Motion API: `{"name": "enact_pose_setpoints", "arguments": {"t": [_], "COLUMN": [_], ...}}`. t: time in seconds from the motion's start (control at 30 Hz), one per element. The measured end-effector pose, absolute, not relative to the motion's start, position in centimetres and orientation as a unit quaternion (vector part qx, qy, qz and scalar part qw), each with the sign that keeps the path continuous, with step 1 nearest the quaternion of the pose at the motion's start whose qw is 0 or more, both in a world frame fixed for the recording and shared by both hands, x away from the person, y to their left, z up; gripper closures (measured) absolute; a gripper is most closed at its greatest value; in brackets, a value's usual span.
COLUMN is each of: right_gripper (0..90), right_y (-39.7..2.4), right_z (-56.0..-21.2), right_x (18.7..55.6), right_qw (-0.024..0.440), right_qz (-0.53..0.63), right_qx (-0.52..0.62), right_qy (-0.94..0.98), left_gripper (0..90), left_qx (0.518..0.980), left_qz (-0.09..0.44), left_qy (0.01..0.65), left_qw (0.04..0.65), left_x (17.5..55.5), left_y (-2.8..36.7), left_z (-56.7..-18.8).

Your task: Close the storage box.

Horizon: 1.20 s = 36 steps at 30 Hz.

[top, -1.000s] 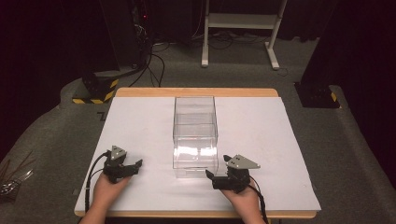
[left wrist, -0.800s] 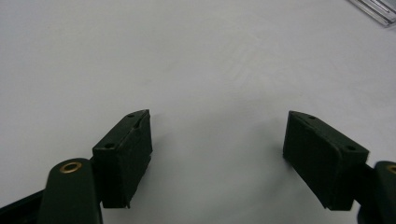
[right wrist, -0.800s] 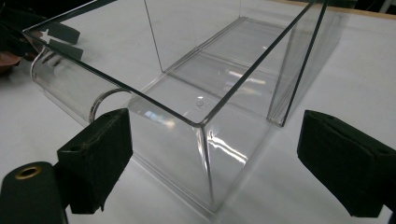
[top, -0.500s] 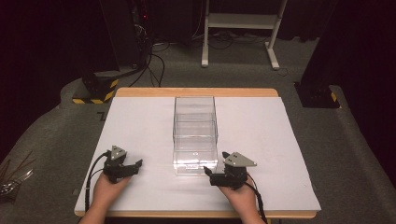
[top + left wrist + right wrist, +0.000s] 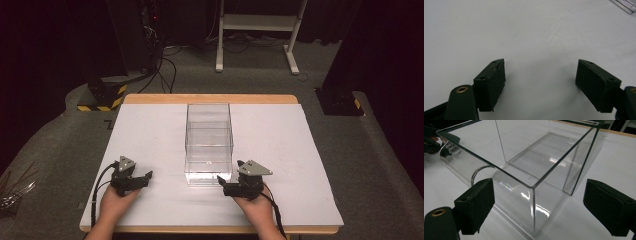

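One clear box (image 5: 209, 144) stands on the white table (image 5: 150, 130), just ahead of the right gripper (image 5: 227, 182). Two grippers: it and the left gripper (image 5: 141, 179), both wide open, holding nothing.

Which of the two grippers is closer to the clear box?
The right gripper: it sits at the near right corner of the clear box, jaws open towards it. The left gripper is farther off on the table.

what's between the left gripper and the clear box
Nothing: in the high view, bare white table cover lies between the left gripper and the clear box.
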State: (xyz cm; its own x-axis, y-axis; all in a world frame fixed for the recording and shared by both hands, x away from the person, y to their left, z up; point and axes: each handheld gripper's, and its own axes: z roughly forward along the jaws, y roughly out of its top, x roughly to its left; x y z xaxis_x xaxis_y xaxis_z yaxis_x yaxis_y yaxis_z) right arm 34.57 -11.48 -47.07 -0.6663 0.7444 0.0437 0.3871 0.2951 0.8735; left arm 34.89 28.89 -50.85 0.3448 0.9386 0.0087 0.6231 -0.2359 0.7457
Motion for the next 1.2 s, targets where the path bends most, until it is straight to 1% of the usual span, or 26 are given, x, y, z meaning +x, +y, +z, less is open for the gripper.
{"name": "enact_pose_setpoints", "arguments": {"t": [0.67,1.2], "right_gripper": [9.9,9.9], "right_y": [-11.4,-11.1], "right_z": [-47.5,-47.2], "right_x": [36.9,38.4], "right_qw": [0.19,0.192], "right_qz": [0.48,0.47], "right_qx": [0.383,0.395], "right_qy": [0.766,0.766], "left_gripper": [24.0,24.0], "left_qx": [0.751,0.75], "left_qz": [0.237,0.236], "left_qy": [0.52,0.52], "left_qw": [0.332,0.333], "left_x": [34.9,34.9], "left_y": [28.9,28.9], "left_z": [-50.8,-50.8]}}
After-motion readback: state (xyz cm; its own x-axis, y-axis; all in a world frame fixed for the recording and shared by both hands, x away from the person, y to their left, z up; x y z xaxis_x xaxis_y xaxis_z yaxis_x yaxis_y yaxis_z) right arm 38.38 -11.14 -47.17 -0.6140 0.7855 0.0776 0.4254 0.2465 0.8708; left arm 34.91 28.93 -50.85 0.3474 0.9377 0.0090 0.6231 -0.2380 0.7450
